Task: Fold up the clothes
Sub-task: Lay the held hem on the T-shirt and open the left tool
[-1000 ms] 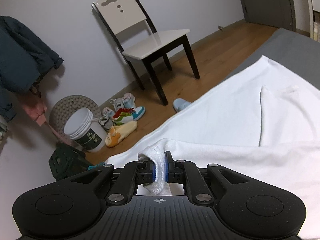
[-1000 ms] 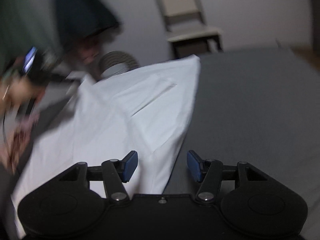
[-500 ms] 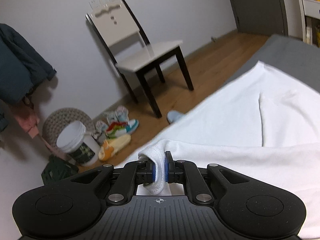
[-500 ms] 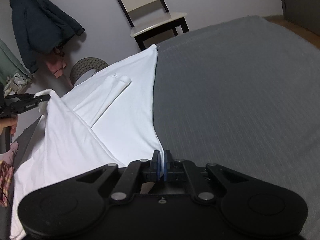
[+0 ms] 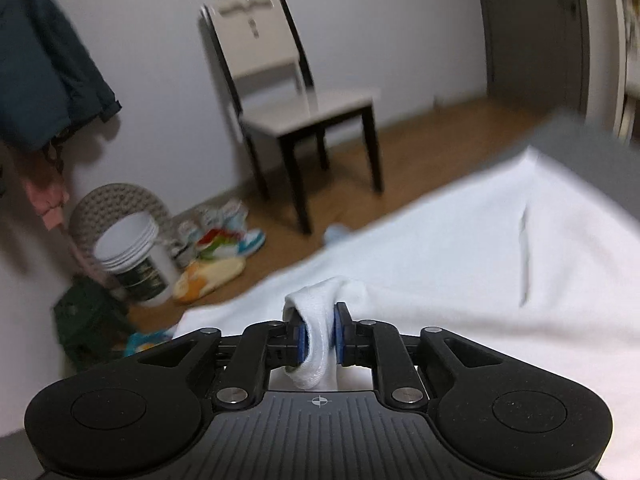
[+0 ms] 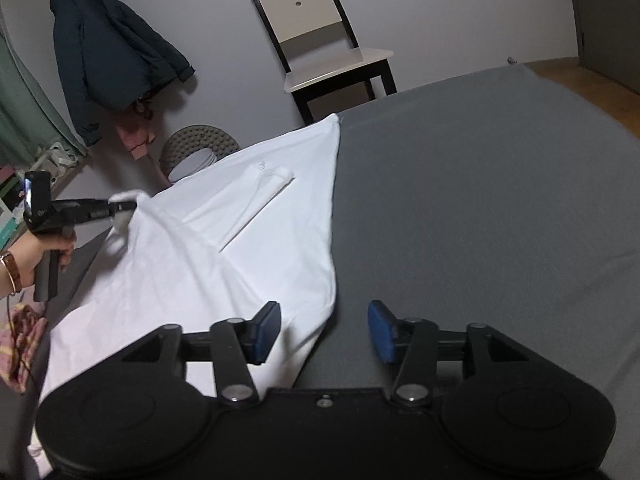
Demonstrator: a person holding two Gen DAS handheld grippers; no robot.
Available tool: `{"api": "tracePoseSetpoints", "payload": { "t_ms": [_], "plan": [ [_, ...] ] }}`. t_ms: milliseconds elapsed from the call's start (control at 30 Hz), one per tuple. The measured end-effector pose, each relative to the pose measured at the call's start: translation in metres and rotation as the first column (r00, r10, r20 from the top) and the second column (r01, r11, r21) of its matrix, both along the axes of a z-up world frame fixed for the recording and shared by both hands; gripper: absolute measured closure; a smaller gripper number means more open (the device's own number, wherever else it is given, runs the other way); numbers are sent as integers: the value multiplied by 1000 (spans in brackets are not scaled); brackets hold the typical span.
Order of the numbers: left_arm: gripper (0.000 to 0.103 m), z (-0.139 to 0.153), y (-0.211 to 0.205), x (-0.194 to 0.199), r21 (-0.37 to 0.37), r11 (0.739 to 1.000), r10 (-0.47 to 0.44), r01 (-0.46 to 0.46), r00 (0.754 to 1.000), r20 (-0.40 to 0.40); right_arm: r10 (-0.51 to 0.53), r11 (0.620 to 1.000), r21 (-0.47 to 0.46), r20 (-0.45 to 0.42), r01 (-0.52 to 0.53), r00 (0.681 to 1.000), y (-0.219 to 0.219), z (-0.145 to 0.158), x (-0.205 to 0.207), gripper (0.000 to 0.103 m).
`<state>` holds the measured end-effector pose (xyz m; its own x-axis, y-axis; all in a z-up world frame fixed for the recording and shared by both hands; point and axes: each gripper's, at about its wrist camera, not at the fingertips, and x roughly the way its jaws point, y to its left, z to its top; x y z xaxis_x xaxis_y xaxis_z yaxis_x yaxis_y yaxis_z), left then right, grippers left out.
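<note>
At far left our left gripper (image 6: 120, 206) pinches a bunched corner of the one white garment (image 6: 248, 248), lifting it off the grey bed (image 6: 480, 200). The garment spreads across the bed's left half, one folded sleeve (image 6: 256, 200) lying on top. At right our right gripper (image 6: 324, 330) stands spread wide, empty, over the garment's near corner; we read no writing.

L view blurred, shirt (image 6: 224, 264) cut off bottom-left, chair (image 6: 320, 40) legs hidden
</note>
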<state>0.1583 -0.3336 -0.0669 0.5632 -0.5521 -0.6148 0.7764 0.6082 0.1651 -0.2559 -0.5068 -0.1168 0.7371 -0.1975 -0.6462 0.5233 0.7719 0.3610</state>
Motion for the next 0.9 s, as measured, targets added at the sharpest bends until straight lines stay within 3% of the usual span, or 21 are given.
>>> {"api": "tracePoseSetpoints", "payload": {
  "t_ms": [33,100,133,200,233,333,400,500,567,633,667,800,900],
  "plan": [
    [81,2,4,2,-3,1000,-4,4,1000,-16,11,1000,-14,4,-11,1000,4,2,1,55],
    [75,5,10,5,66,998,20,-20,1000,5,67,995,-80,19,-66,998,17,9,7,55],
    [61,5,13,8,99,994,45,-46,999,15,114,987,-118,25,-110,993,27,13,11,54],
    [46,8,23,14,138,985,107,-107,994,10,214,960,-190,26,-205,977,48,19,19,53],
    [46,12,32,13,123,982,139,-140,990,18,264,940,-229,17,-253,964,61,20,22,51],
    [38,28,68,-5,9,977,215,-215,977,7,405,845,-359,-55,-397,913,105,19,32,50],
    [29,34,101,-39,-106,964,238,-244,969,-69,472,763,-422,-152,-489,868,134,17,40,50],
    [22,30,157,-102,-269,909,251,-319,933,-257,525,636,-463,-327,-618,786,171,13,46,50],
    [22,23,183,-144,-340,867,243,-364,905,-348,519,569,-491,-408,-660,751,190,16,36,50],
    [22,13,205,-181,-401,837,205,-373,893,-401,497,566,-480,-449,-670,742,197,21,21,50],
    [22,7,210,-193,-423,838,165,-345,899,-406,485,571,-471,-467,-672,739,200,24,13,50],
    [22,-17,217,-223,-445,856,91,-263,924,-372,418,666,-405,-493,-626,763,209,29,-20,50],
    [22,-31,219,-214,-427,859,79,-282,898,-434,384,666,-399,-541,-631,748,227,27,-27,52]
  ]
}}
